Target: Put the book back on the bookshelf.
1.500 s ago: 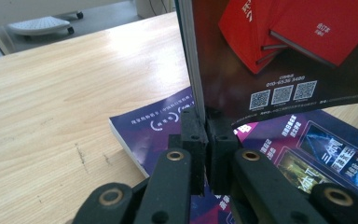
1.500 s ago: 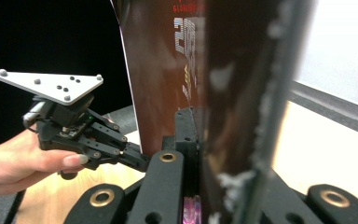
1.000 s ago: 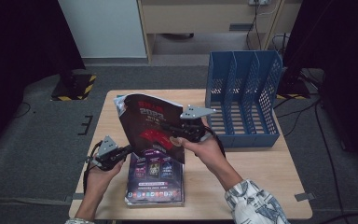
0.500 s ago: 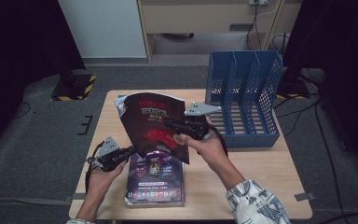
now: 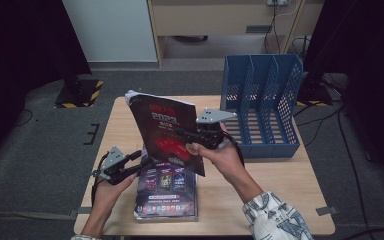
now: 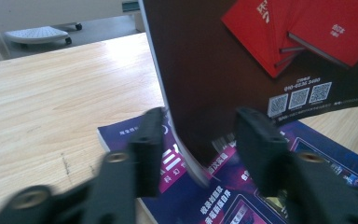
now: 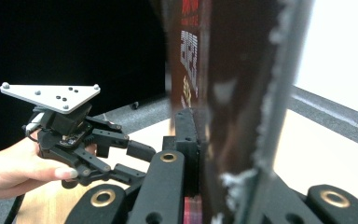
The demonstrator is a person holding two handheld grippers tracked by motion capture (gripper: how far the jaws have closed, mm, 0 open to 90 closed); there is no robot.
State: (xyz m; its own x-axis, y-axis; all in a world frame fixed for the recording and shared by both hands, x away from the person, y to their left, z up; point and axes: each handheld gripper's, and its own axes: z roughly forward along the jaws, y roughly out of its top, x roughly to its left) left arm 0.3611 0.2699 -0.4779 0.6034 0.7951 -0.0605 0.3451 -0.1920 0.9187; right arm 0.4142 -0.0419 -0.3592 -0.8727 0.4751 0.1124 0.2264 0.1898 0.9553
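Clamping the dark magazine, right tongs hold it upright; left tongs have just been opening, straddling its corner.

Printed in red on the dark cover of the raised magazine: "2023", large, with smaller lines beneath too small to read. Lower on that cover, from the left gripper view: the number "010-6235 3460" above three QR codes, beside pictured red books bearing small white characters. On the purple magazine lying flat on the counter: white Chinese characters, blurred, not legible.
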